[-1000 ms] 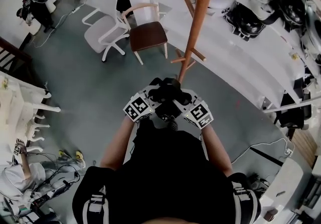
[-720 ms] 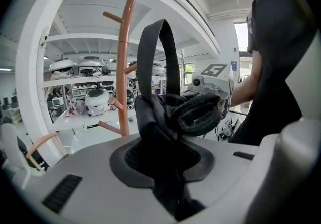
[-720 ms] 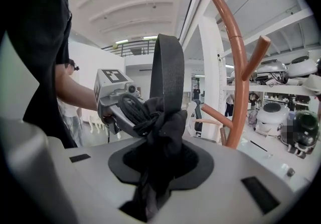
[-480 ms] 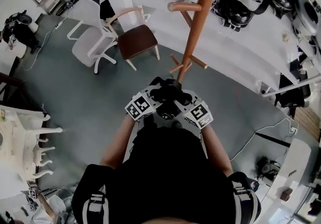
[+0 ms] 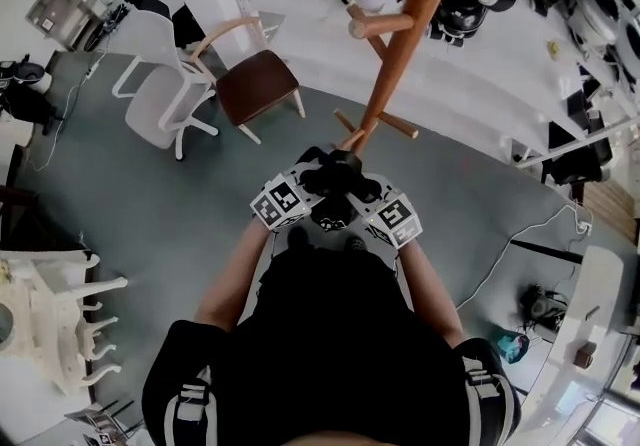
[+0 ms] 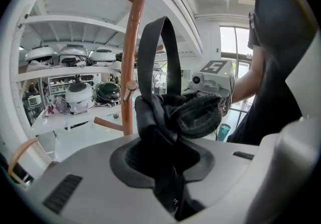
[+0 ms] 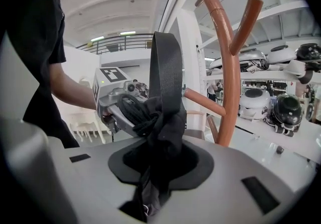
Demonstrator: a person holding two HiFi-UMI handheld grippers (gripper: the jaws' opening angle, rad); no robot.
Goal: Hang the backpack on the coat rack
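On the grey floor [image 5: 170, 214] a wooden coat rack [image 5: 398, 54] stands close ahead. The left claw [image 6: 164, 155] and right claw [image 7: 156, 163] each clamp the black backpack's [image 5: 335, 177] bunched top.

Grey floor [image 5: 170, 214] carries a brown-seated chair [image 5: 255, 84] just beside a white swivel chair [image 5: 160, 99]; the coat rack [image 5: 400, 44] rises near them, its foot hidden; a thin cable [image 5: 510, 246] trails at right; a white stand [image 5: 60, 319] sits at left.
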